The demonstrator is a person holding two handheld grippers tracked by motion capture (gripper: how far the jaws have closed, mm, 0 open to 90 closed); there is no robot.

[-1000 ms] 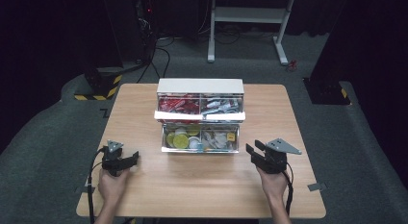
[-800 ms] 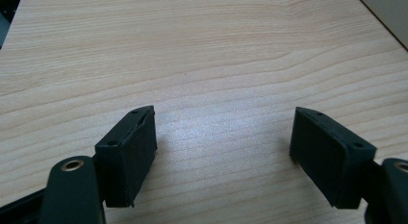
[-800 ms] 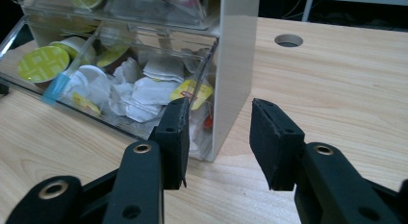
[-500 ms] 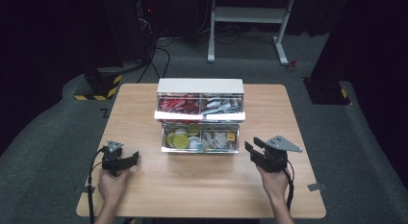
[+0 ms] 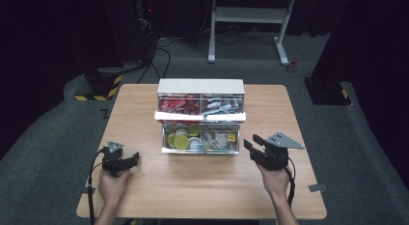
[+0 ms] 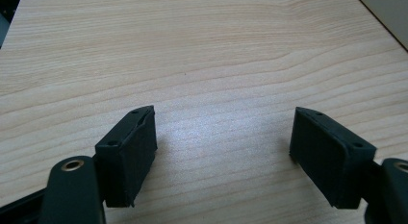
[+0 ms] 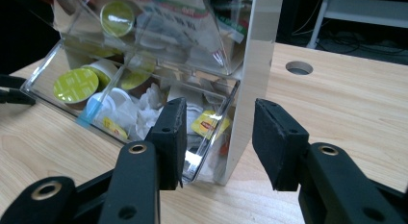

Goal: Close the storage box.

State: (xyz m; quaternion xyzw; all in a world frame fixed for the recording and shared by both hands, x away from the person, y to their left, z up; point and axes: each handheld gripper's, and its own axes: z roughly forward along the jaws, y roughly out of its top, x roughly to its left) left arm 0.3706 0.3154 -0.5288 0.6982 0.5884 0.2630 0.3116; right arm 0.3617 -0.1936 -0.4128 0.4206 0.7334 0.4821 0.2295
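Centrally clear plastic drawer box (image 5: pixel 201 119), woodgrain table (image 5: pixel 202 186)

1. We are looking at a white drawer cabinet (image 5: pixel 201 86) standing upright at the middle of the table, toward its far edge.
2. Its clear upper drawers (image 5: pixel 199 109) are sticking out slightly, showing red packets on the left and pale packets on the right.
3. Its clear lower drawer (image 5: pixel 200 139) is standing pulled well out toward us, holding green-lidded capsules (image 7: pixel 75 84), white cups and a yellow-tagged tea bag (image 7: pixel 210 124).
4. We are seeing the lower drawer's front corner lying just beside the cabinet's white side wall (image 7: pixel 250 84).
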